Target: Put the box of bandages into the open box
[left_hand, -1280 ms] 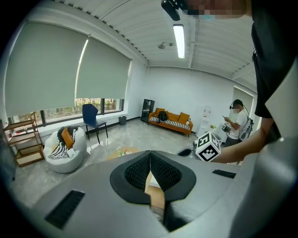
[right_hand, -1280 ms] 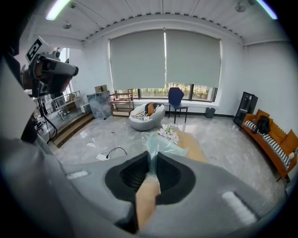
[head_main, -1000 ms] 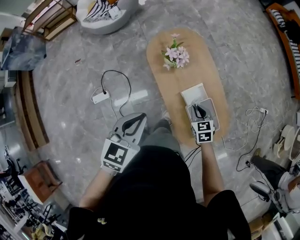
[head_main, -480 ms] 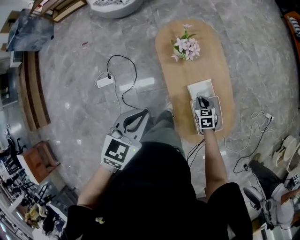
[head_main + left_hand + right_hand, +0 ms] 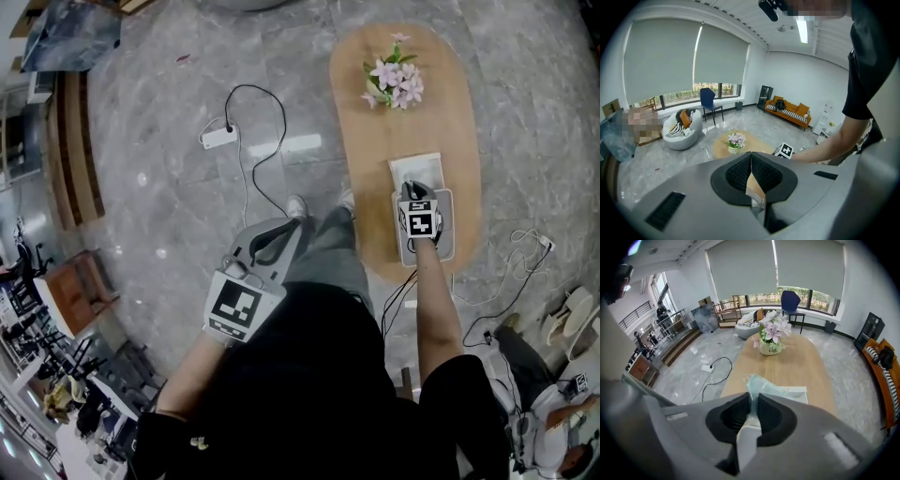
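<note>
Only one piece of lettering shows: the white vase (image 5: 769, 347), in the upper middle of the right gripper view, bears dark letters that begin "Li"; the rest is too small to read. The left tool (image 5: 294, 225) carries a cube (image 5: 234, 307), at lower left of the head view, with a black-and-white square marker of blocks and no letters. The right tool (image 5: 410, 188) has a like marker on its cube (image 5: 422, 221), right of centre. No brand or number can be read anywhere.
</note>
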Demonstrator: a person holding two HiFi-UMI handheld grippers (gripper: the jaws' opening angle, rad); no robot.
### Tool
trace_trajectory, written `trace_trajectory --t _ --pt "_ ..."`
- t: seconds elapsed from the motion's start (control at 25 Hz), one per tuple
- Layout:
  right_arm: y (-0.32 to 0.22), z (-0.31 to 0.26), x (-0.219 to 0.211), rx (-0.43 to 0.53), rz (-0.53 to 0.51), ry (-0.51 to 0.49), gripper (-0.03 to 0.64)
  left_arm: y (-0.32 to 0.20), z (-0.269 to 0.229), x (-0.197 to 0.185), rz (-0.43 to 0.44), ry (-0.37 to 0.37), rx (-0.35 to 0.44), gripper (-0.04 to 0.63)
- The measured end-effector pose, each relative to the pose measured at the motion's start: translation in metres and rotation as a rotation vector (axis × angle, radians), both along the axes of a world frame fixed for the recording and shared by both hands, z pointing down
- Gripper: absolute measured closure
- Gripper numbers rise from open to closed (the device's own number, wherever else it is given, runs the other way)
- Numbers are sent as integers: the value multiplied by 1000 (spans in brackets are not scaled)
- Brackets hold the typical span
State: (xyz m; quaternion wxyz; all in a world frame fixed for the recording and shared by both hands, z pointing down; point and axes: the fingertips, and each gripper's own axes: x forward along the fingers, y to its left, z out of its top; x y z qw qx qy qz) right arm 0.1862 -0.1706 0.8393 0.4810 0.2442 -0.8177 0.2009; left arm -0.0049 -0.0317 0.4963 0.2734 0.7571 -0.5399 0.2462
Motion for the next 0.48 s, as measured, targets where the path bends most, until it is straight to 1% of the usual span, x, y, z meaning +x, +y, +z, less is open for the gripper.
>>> trace_trajectory --t 0.16,0.48 --pt "-1 27 2 -39 8 35 584 9 8 -2 -31 2 -22 581" --pt "3 65 -2 -74 -48 110 583 29 17 -14 -98 2 -55 582"
